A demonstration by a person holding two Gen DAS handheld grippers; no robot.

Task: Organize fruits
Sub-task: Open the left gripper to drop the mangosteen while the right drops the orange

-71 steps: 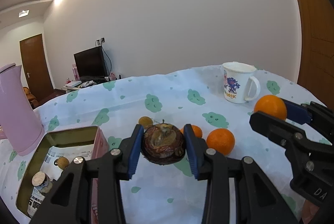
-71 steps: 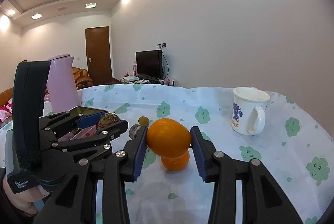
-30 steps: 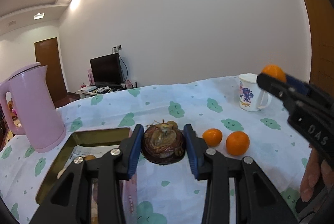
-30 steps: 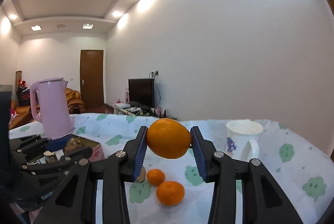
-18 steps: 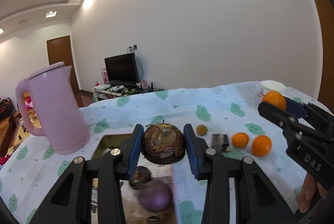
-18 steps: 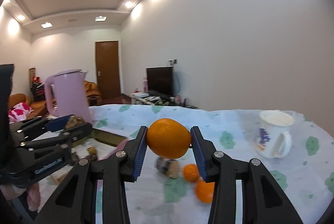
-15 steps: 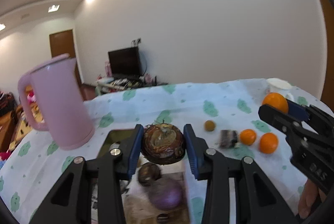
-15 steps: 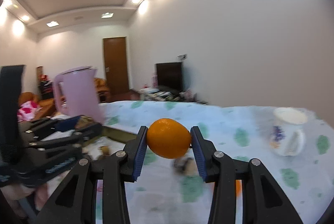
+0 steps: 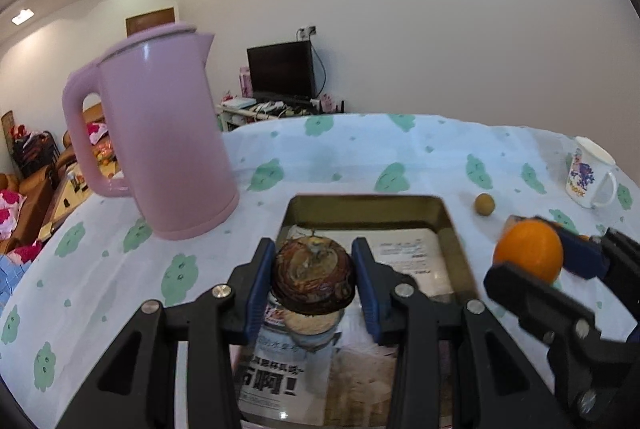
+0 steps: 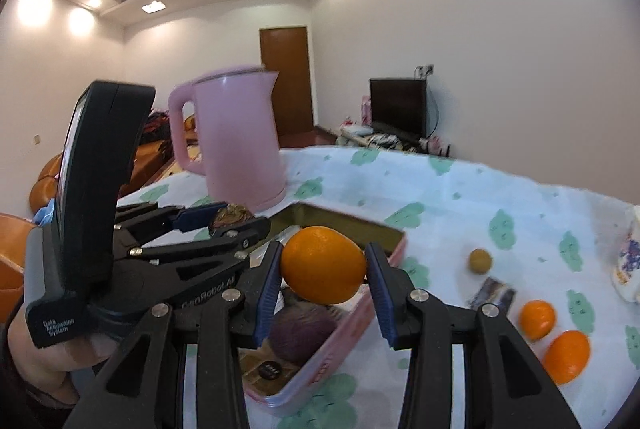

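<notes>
My left gripper (image 9: 314, 279) is shut on a dark brown wrinkled fruit (image 9: 313, 275) and holds it above the open pink tin (image 9: 450, 229); it also shows in the right wrist view (image 10: 232, 219). My right gripper (image 10: 323, 265) is shut on an orange (image 10: 323, 264) held above the tin's right side (image 10: 394, 243); that orange also shows in the left wrist view (image 9: 528, 255). A purple fruit (image 10: 302, 331) lies in the tin. Two small oranges (image 10: 537, 319) (image 10: 567, 356) and a small brown fruit (image 10: 480, 261) lie on the tablecloth.
A pink kettle (image 9: 160, 149) stands left behind the tin. A white mug (image 9: 586, 179) stands at the far right. A small dark packet (image 10: 491, 293) lies near the oranges. The tin is lined with printed paper (image 9: 408, 255).
Both grippers have moved left, from the loose oranges to above the tin, each still holding its fruit. The kettle now looms closer.
</notes>
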